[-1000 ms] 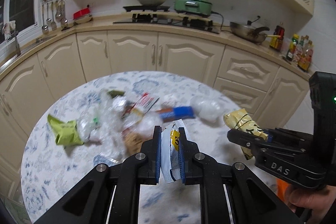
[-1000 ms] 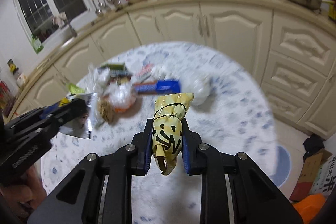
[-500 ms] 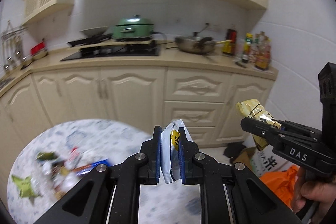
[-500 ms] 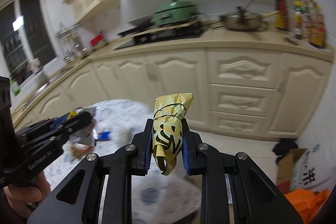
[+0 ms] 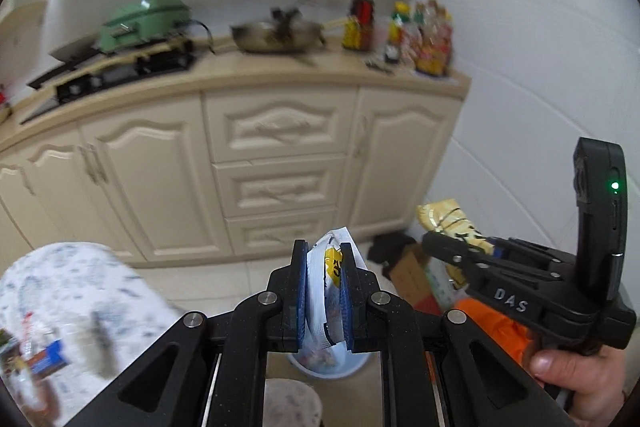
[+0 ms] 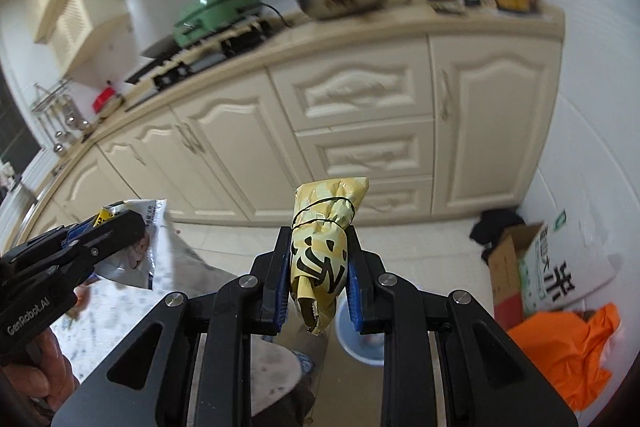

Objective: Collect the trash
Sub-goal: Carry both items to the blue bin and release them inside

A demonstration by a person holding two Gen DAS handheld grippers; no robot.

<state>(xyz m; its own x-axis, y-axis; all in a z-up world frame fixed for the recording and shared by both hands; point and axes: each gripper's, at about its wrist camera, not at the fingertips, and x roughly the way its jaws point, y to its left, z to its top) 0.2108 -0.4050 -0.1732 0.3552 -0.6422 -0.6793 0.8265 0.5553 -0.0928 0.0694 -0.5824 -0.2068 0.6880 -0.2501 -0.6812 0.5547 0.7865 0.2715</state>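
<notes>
Carry phase. My left gripper [image 5: 323, 291] is clamped on a flat white wrapper [image 5: 326, 281] with a yellow patch; the blue pads press it from both sides and its top sticks up above them. My right gripper [image 6: 318, 277] is clamped on a rolled yellow packet [image 6: 320, 247] with black lettering, its crumpled end standing proud of the pads. Both pieces are off the table and in the air. Below and just beyond the held items sits a pale round bin [image 5: 326, 367] on the tiled floor, with something colourful inside it, too blurred to name; in the right view the same bin shows just past the packet. My judgement: two pieces are secured and nearly over the drop point, but neither is released yet. The patterned round table [image 5: 80, 291] lies to the left in the left view and carries more litter [image 5: 40, 359] near its edge, smeared by blur, so further trips remain. An orange bag [image 6: 560, 343] and a cardboard box [image 6: 506, 259] stand near the wall, beside the bin; I should release over the bin, not over them.
</notes>
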